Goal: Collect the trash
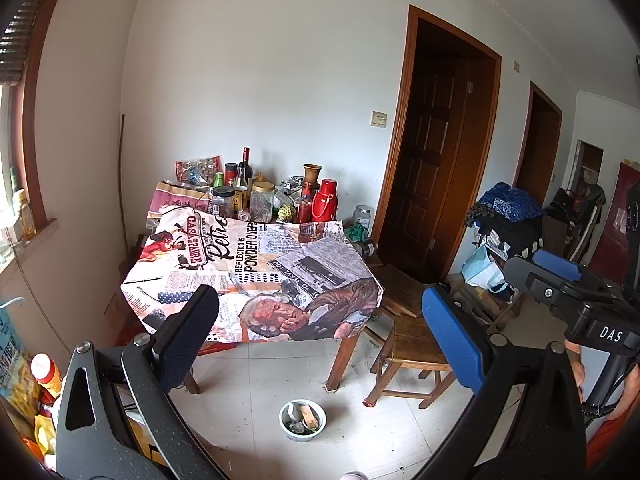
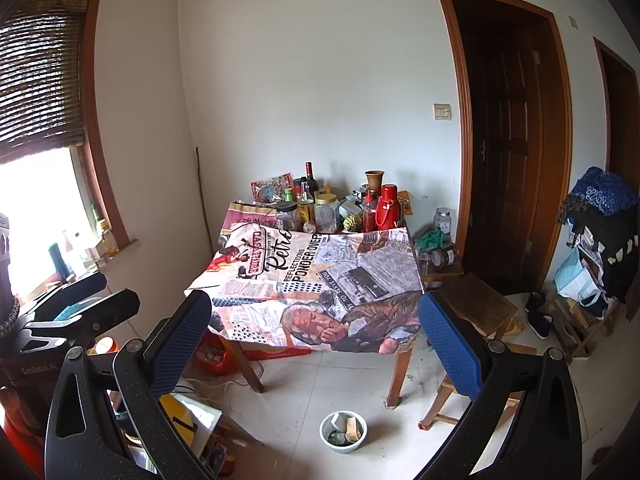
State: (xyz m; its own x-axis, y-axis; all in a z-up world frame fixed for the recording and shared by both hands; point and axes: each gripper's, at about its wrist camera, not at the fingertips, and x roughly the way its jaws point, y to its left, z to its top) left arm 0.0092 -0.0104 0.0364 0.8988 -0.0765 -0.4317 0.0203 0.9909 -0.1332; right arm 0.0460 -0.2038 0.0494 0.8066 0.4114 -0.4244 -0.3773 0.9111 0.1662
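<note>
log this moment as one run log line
phase: approach | left claw: open, empty | right claw: open, empty | bowl of trash: on floor, untouched

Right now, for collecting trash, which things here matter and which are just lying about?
Likely for the job:
bowl on the floor, holding scraps
left gripper, open
right gripper, open

Just lying about:
red thermos
wine bottle
gold-lidded jar
wooden stool
printed tablecloth
</note>
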